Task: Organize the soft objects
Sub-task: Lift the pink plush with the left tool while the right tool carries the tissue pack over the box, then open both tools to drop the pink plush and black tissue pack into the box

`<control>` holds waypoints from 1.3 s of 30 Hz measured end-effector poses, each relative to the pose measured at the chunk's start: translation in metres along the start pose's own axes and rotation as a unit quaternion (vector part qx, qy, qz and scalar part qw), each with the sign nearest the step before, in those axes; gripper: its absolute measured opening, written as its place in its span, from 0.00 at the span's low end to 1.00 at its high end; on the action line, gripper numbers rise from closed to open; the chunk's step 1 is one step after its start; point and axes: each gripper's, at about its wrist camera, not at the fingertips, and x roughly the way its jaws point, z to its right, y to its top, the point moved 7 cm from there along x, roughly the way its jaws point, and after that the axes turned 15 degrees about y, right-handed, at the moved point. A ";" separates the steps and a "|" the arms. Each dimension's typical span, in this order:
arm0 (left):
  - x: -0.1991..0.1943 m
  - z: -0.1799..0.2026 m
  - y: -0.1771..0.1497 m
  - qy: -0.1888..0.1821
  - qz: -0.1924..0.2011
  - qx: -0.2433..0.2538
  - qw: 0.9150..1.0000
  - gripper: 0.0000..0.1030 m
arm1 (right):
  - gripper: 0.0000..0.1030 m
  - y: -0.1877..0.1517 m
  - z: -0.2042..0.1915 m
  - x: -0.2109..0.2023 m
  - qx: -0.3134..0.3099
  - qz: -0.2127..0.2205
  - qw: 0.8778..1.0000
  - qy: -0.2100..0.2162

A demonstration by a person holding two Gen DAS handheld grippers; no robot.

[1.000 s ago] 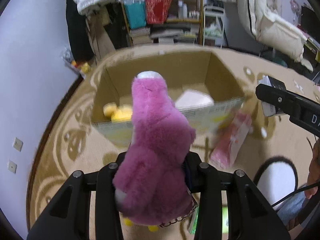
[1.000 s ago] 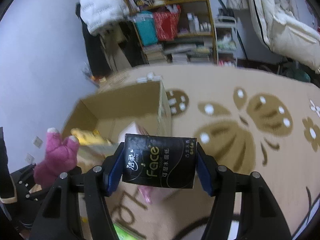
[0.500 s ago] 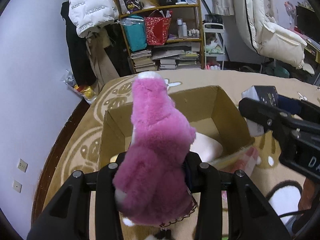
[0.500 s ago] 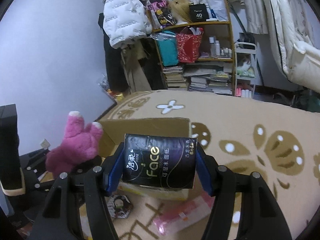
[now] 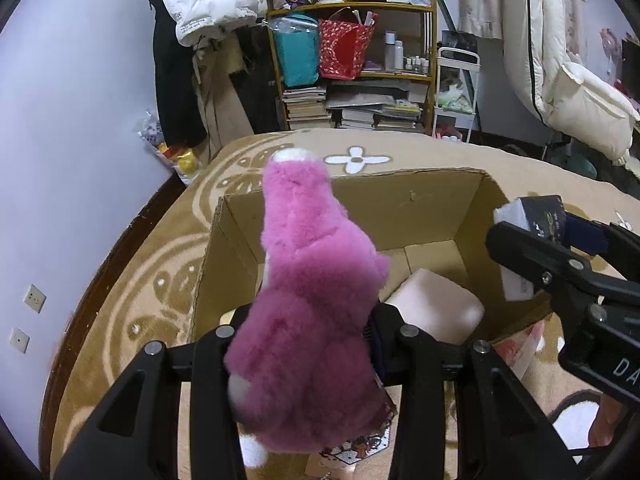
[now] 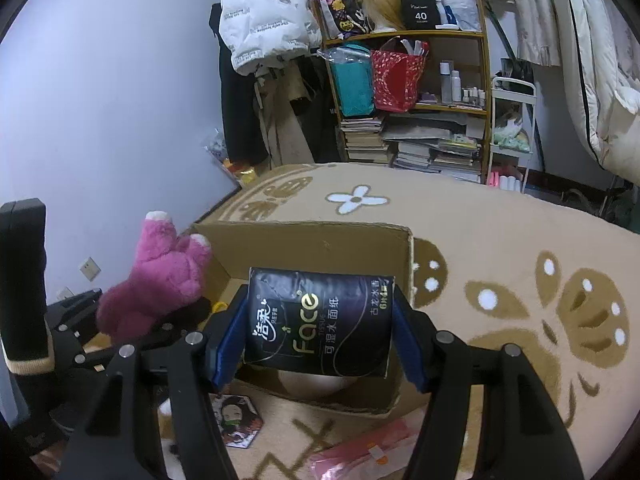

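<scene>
Over the near edge of the open cardboard box (image 5: 420, 200), the left gripper (image 5: 308, 344) clamps a pink plush toy (image 5: 308, 300), hiding the box's near-left corner. Beside it, the right gripper (image 6: 320, 332) squeezes a black Face tissue pack (image 6: 320, 320) above the box's right wall. Inside lies a pale cushion (image 5: 436, 304), partly covered.

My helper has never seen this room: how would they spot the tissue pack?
Find the open cardboard box on the tan rug. Just above its near edge, the right gripper clamps the tissue pack: black and glossy, printed "Face", unlike the furry pink plush toy alongside.
</scene>
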 end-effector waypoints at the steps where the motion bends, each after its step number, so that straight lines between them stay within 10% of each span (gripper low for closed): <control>1: 0.000 0.000 0.001 0.000 0.000 -0.001 1.000 0.37 | 0.67 -0.001 0.000 0.001 0.001 -0.001 1.000 0.003; 13: 0.013 -0.005 0.004 0.014 -0.010 -0.025 1.000 0.41 | 0.68 -0.007 0.004 0.009 0.007 -0.014 1.000 -0.005; 23: 0.015 -0.014 0.003 0.012 -0.018 -0.044 0.999 0.66 | 0.68 -0.011 0.008 0.014 0.017 -0.022 1.000 -0.001; 39: 0.002 -0.038 0.006 0.021 -0.013 -0.056 0.998 0.86 | 0.98 -0.007 0.010 -0.003 0.024 0.001 1.000 -0.016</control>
